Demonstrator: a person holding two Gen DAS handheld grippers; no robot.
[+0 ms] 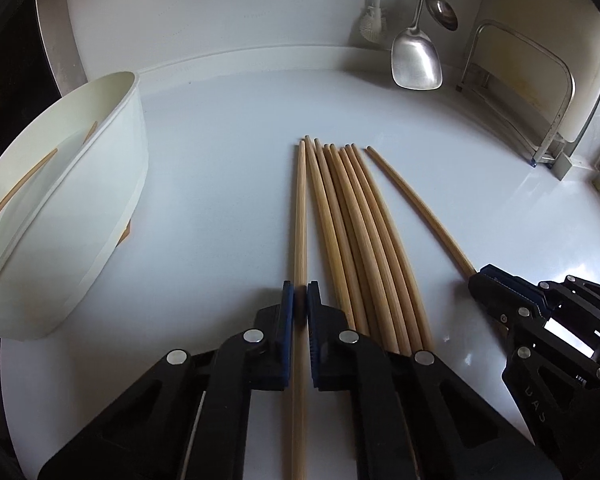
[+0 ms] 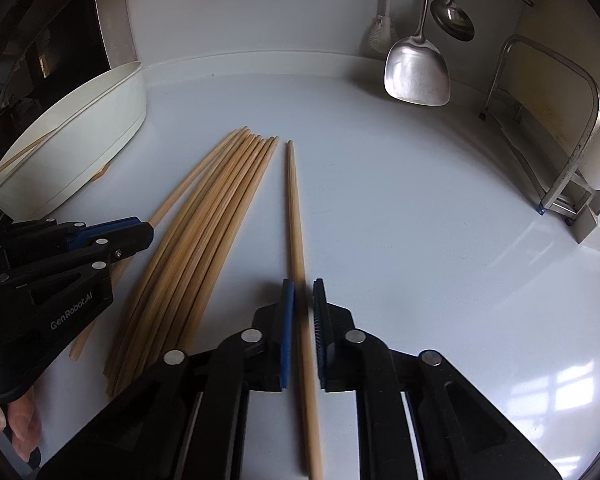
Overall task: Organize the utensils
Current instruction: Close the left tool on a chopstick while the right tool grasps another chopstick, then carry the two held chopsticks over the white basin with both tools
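The bundle of chopsticks (image 1: 356, 232) lies mid-counter (image 1: 220, 200), long axes running from the near edge toward the back wall. On its left flank one chopstick (image 1: 300, 240) passes straight between the left claw (image 1: 301, 300), whose pads look pressed onto it. On the right flank a lone chopstick (image 2: 296, 220) runs between the right claw (image 2: 302, 300), whose pads stand slightly apart around it. The white bowl (image 1: 112, 168), with chopsticks inside, sits toward the left edge, nearer the left claw.

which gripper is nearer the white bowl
Left. The left gripper sits just right of the white bowl; the right gripper is farther right, beyond the chopstick bundle.
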